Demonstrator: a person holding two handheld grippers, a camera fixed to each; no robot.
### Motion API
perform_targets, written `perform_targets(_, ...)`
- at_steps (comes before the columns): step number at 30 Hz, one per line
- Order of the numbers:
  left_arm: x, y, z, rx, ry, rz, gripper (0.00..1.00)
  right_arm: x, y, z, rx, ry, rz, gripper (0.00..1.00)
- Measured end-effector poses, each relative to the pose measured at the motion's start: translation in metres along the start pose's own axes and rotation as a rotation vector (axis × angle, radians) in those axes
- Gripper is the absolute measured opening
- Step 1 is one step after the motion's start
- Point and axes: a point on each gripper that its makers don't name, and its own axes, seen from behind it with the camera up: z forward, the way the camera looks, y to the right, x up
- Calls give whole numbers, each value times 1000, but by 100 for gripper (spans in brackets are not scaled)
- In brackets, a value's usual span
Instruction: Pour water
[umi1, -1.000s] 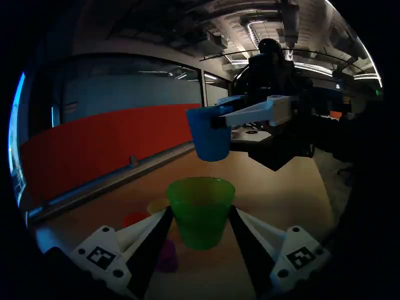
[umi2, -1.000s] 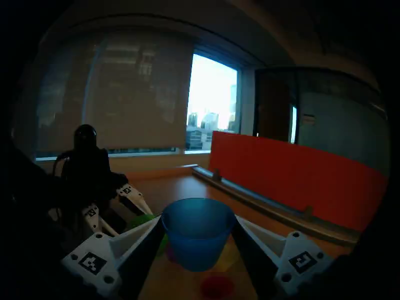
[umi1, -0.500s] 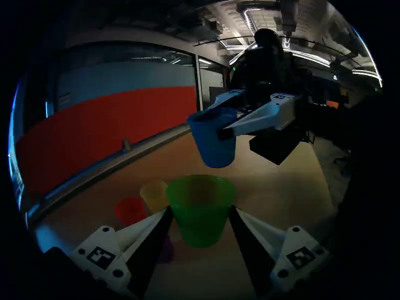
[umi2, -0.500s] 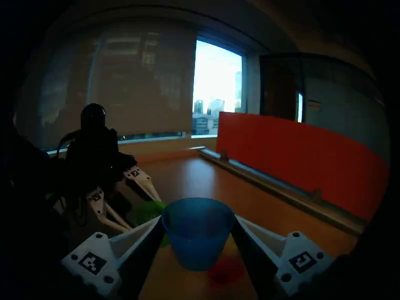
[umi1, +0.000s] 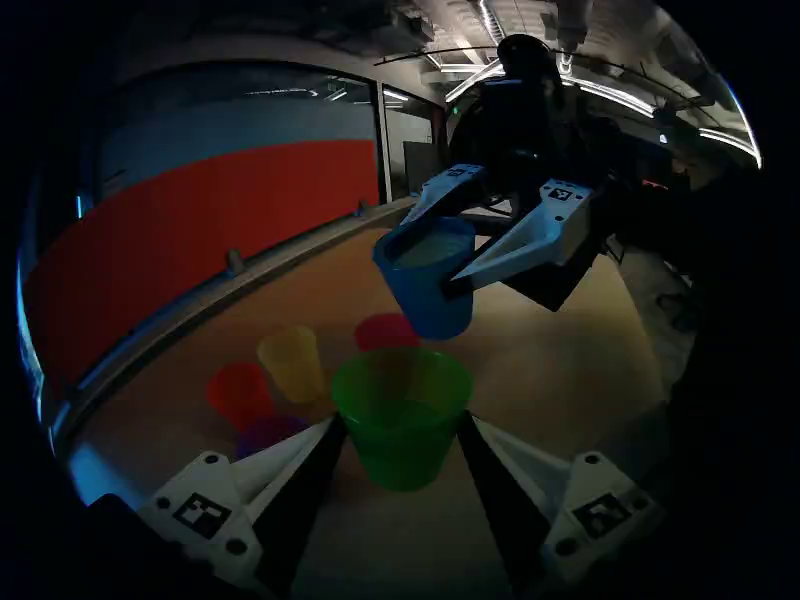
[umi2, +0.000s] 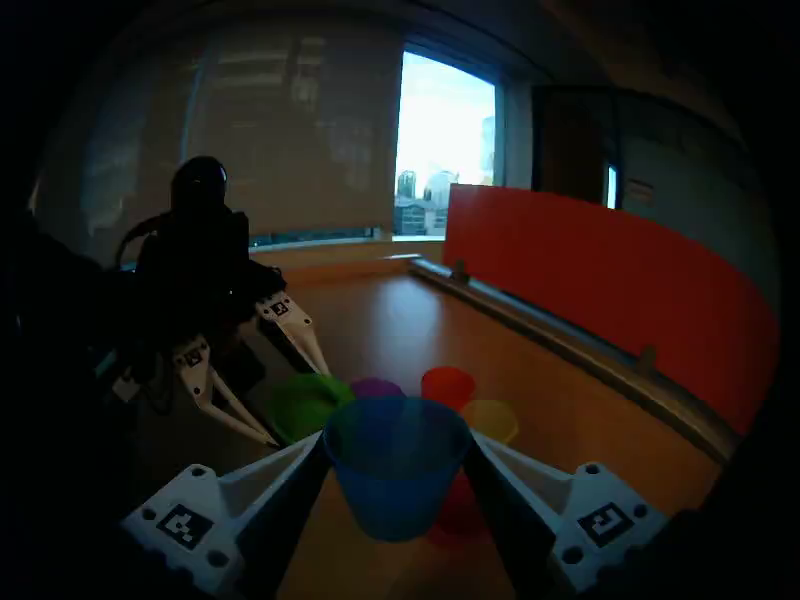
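Gripping a green cup (umi1: 402, 435) from both sides, the left gripper (umi1: 400, 420) is closed to the cup's width, and the cup is held upright; its inside looks empty. Just above and beyond the green cup, a blue cup (umi1: 422, 292) is clamped between both fingers of the right gripper (umi1: 428, 256) and tipped slightly toward the green cup. A pale surface is seen inside it, though whether that is water cannot be told; nothing is seen falling between the two cups. Beside and behind the green cup, a purple cup (umi1: 266, 432), an orange cup (umi1: 238, 392), a yellow cup (umi1: 290, 360) and a pink cup (umi1: 385, 330) are stood on the wooden table (umi1: 570, 350); farther off, a red partition (umi1: 200, 230) is seen.

The pour is judged to be just beginning. Next, the blue cup's lip would need to be brought over the green cup's mouth and tilted further, while the green cup is kept level.
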Motion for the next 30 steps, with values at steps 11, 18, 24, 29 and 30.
perform_targets(11, -21, 7, 3, -41, -75, 26, 81, -35, -10, 9, 27, -63, 3, 91)
perform_targets(18, -32, 12, 6, -67, -121, 50, 81, -51, -16, 16, 43, -92, -2, 91)
perform_targets(24, -39, 15, 8, -81, -151, 65, 81, -67, -18, 20, 51, -127, -21, 91)
perform_targets(29, -44, 13, 10, -82, -168, 66, 81, -80, -19, 22, 57, -152, -29, 91)
perform_targets(30, -45, 13, 10, -82, -171, 67, 81, -82, -19, 23, 59, -157, -31, 91)
